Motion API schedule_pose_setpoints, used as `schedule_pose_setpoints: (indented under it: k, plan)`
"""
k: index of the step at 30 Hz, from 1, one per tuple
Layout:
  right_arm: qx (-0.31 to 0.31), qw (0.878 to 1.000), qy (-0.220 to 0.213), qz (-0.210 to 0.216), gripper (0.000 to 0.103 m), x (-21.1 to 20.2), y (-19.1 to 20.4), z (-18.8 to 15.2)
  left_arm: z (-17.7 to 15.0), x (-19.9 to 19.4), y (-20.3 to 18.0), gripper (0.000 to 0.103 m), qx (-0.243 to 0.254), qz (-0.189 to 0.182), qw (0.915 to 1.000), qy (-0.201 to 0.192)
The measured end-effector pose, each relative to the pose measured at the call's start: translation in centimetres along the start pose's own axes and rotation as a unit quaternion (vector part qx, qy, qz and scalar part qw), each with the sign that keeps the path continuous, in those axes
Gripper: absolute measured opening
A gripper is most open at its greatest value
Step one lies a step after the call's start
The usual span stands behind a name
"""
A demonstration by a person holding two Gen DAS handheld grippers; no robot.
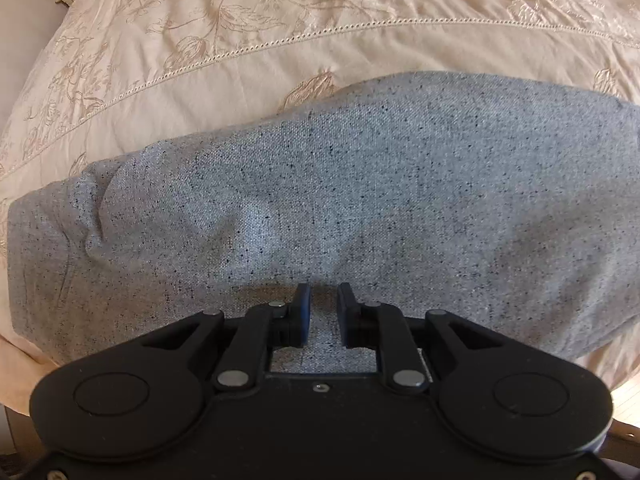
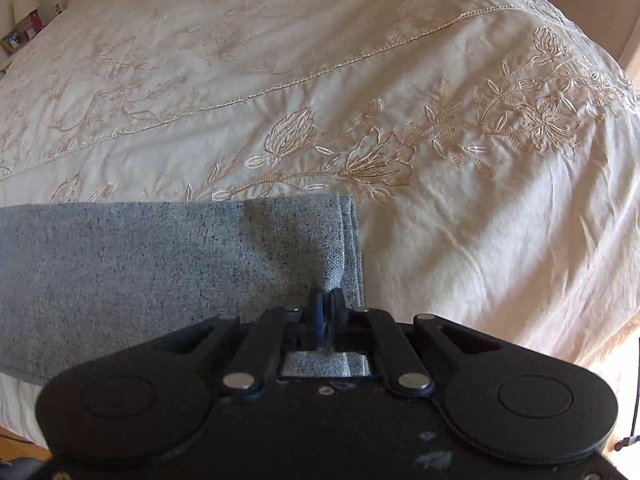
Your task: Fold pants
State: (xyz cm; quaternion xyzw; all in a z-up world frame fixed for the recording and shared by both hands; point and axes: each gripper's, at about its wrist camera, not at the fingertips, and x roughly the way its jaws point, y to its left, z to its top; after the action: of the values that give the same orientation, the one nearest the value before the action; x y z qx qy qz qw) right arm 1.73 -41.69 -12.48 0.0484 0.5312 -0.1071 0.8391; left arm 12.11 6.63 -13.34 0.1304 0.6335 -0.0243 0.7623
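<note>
The grey speckled pants [image 1: 320,200] lie stretched across the near edge of the bed, a long flat band of heavy woven cloth running sideways in front of both claws. In the right wrist view the pants [image 2: 160,264] end just ahead and a little to the right of the right claw [image 2: 329,300], where a stack of layered edges shows at the end of the band, so the cloth looks to be doubled over on itself already, most likely leg laid on leg.

The right claw has its jaws pressed together on a pinch of that end, a small ridge of grey fabric rising out from between them. The left claw [image 1: 323,300] hovers low over the middle of the band with its jaws a little apart and cloth showing in the gap beneath; it has hold of nothing that I can see.

My reading is that the lengthwise fold is done and the crosswise folds are left: the gripped end has yet to be carried over toward the far left end, where the cloth bunches into a few soft wrinkles to the left of the left claw. Those wrinkles may want smoothing before the fold will lie neat.

Beyond the pants the cream embroidered bedspread [image 2: 400,100] spreads away ahead of both claws, its floral stitching and openwork seam clear. Some small framed items [image 2: 20,36] sit far off to the left.
</note>
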Motion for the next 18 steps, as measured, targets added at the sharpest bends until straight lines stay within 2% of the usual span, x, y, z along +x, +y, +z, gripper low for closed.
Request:
schedule_pose_setpoints:
  k: [2, 5, 6, 7, 8, 10, 11, 13, 15, 16, 18]
  plan:
    - [-0.006, 1.000, 0.014, -0.013, 0.004, 0.8, 0.2, -0.4, -0.3, -0.3, 0.1, 0.026, -0.005, -0.014, 0.9998, -0.010]
    - [0.001, 0.999, 0.030, -0.031, 0.004, 1.9, 0.9, -0.5, -0.7, 0.8, 0.3, 0.041, -0.011, -0.004, 0.9999, -0.008]
    - [0.007, 0.999, 0.032, -0.043, 0.006, 1.7, 1.1, -0.3, -0.8, 1.6, 0.3, 0.040, -0.010, -0.004, 0.9999, 0.003]
    - [0.013, 0.998, 0.030, -0.061, 0.013, 1.3, 1.5, 0.1, -0.9, 2.4, 0.2, 0.040, -0.007, -0.008, 0.9999, 0.013]
    - [0.016, 0.997, 0.023, -0.075, 0.014, 0.8, 2.0, 0.5, -0.9, 2.7, 0.1, 0.040, 0.003, -0.009, 0.9998, 0.015]
    - [0.010, 0.996, -0.017, -0.084, 0.014, -1.0, 3.5, 1.3, -0.6, 2.5, 0.0, 0.038, 0.023, -0.013, 0.9995, 0.015]
    - [-0.001, 0.995, -0.051, -0.081, 0.014, -2.5, 4.8, 1.8, -0.4, 2.1, 0.2, 0.037, 0.026, -0.021, 0.9994, 0.014]
    - [-0.025, 0.992, -0.101, -0.066, 0.026, -4.4, 7.9, 2.7, 0.0, 1.1, 1.2, 0.039, 0.022, -0.038, 0.9990, 0.007]
    - [-0.045, 0.990, -0.129, -0.040, 0.028, -5.3, 11.5, 3.9, 0.4, -0.2, 2.7, 0.040, 0.014, -0.048, 0.9987, -0.009]
    - [-0.051, 0.990, -0.130, -0.025, 0.028, -5.4, 13.0, 4.3, 0.7, -0.7, 3.5, 0.040, 0.010, -0.048, 0.9986, -0.017]
    - [-0.058, 0.993, -0.100, 0.029, 0.028, -5.3, 17.0, 5.5, 1.2, -1.5, 5.7, 0.040, -0.001, -0.045, 0.9984, -0.033]
